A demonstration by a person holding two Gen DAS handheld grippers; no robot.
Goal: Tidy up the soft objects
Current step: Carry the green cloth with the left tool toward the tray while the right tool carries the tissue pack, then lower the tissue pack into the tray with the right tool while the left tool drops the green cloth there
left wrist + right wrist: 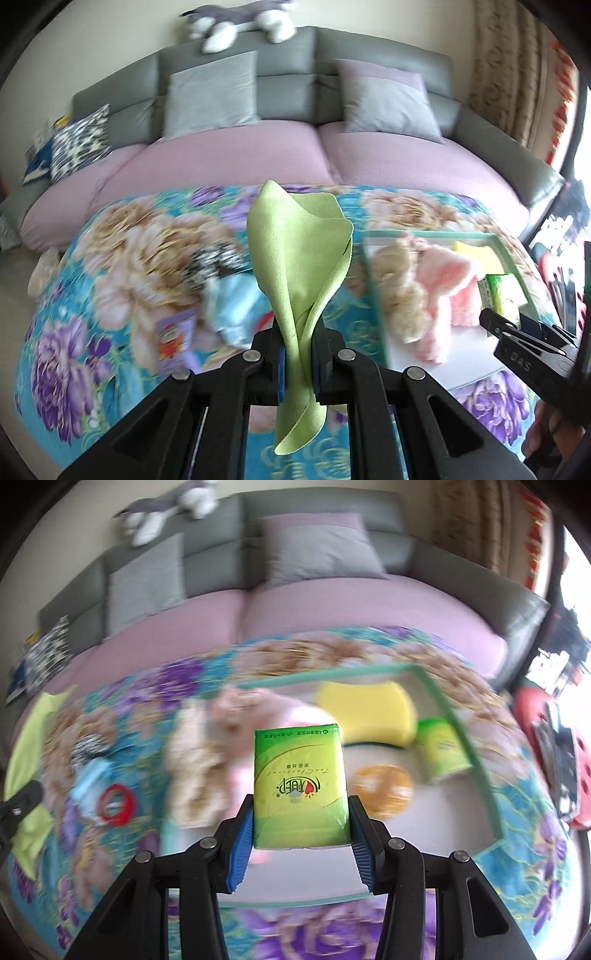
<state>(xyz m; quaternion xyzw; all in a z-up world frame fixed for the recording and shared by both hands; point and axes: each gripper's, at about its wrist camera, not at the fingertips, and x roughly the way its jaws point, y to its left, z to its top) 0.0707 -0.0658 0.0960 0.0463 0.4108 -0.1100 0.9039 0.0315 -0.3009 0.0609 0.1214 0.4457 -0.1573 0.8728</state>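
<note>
Both hands loaded, tray lying ahead and right.
Left wrist: your left hand-held gripper (297, 354) is pinching the green cloth (299, 254), tray (436, 233) off right. Right wrist: your right hand-held gripper (301, 830) is clamping the tissue pack (301, 786) upright, directly over the tray (458, 731), nearer.

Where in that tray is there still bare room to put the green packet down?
The tray has a bare white patch along its near edge, in front of the orange disc. It is crowded at the back: yellow sponge, a second tissue pack, and pink and beige fluffy items on the left.
</note>
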